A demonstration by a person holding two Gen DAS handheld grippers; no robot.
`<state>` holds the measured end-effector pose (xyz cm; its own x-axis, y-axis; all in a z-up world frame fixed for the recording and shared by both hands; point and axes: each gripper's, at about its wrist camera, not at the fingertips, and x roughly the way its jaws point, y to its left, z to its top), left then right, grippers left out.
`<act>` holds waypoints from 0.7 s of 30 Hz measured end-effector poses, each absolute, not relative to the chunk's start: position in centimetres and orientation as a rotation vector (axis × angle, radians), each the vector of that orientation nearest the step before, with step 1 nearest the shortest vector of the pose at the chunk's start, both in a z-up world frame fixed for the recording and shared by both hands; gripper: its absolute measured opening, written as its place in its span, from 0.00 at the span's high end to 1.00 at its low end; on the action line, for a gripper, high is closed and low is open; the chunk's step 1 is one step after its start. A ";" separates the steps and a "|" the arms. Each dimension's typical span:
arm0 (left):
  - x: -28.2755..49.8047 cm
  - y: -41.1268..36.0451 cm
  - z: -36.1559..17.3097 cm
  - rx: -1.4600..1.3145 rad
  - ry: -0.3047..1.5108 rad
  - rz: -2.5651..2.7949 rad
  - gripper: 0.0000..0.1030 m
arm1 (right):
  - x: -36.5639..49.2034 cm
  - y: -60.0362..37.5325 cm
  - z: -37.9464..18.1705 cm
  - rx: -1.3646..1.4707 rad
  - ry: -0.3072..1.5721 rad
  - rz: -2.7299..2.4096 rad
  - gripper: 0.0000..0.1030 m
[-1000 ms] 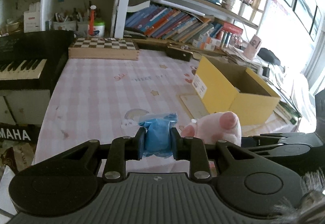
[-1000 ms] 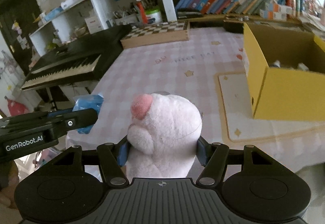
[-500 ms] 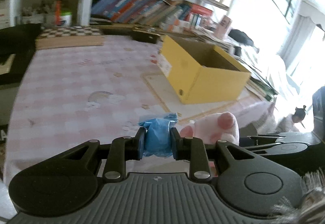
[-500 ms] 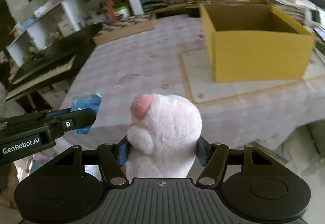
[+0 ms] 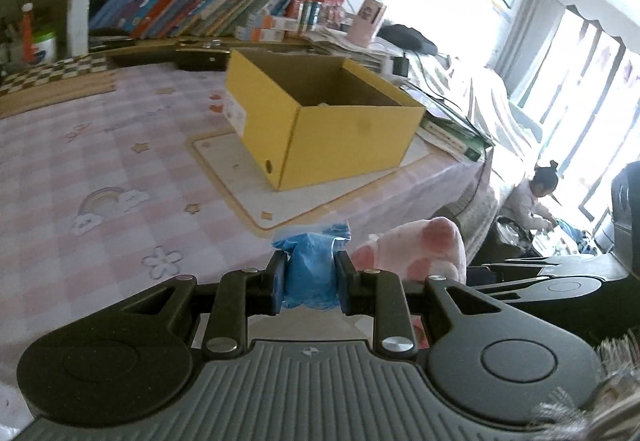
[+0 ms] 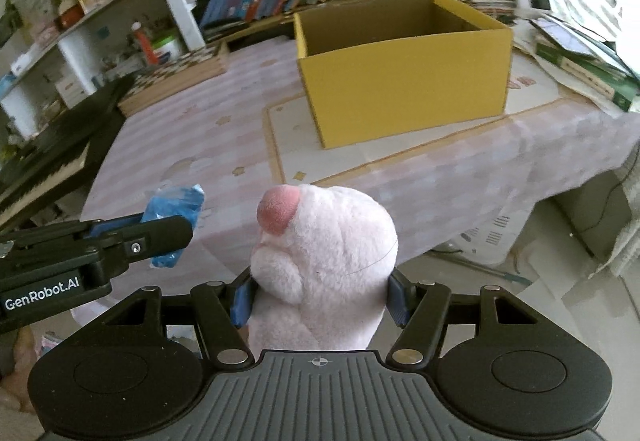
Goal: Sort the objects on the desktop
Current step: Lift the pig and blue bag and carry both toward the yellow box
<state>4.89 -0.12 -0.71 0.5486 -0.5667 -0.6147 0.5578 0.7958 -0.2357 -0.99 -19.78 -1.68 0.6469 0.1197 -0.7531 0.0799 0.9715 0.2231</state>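
Both grippers swung round toward the open yellow cardboard box (image 6: pixel 404 61); left gripper (image 5: pixel 312 277) clamps a crumpled blue plastic packet (image 5: pixel 310 269), right gripper (image 6: pixel 320 299) squeezes a pink plush toy (image 6: pixel 324 261), near the table edge.

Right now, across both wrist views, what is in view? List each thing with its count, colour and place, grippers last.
blue packet: one, blue, crumpled, clamped in the left gripper, in the air at the table's near edge.
plush toy: one, pale pink with a darker pink patch, clamped in the right gripper.
cardboard box: one, yellow, open top, on the mat at the table's right side.
mat: one, cream with tan border, under the box.
tablecloth: one, pink check.
chessboard: one, wooden, table's far end.
keyboard: one, black, left of the table.
books: many, mixed colours, on the shelf behind.
left gripper: black, shut.
right gripper: black, shut.
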 end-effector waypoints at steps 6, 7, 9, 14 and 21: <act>5.3 -2.1 -0.4 0.000 0.729 -0.688 0.77 | -1.0 -21.6 -1.7 0.258 0.866 0.003 0.38; 5.4 -2.5 -0.4 0.004 0.728 -0.691 0.77 | -0.9 -22.0 -1.7 0.260 0.866 0.001 0.38; 5.5 -3.3 -0.3 0.011 0.727 -0.697 0.77 | -0.8 -22.7 -1.6 0.265 0.863 -0.004 0.38; 6.1 -5.5 -0.1 0.029 0.725 -0.708 0.77 | -0.3 -24.6 -1.5 0.276 0.855 -0.012 0.38; 6.9 -8.7 0.3 0.052 0.724 -0.720 0.77 | 0.9 -27.5 -1.4 0.292 0.855 -0.013 0.38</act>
<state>6.94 -8.68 0.27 0.5224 -0.5835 -0.6218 0.6183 0.7614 -0.1950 0.85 -27.49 -1.43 0.6587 0.1051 -0.7450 0.1282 0.9600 0.2488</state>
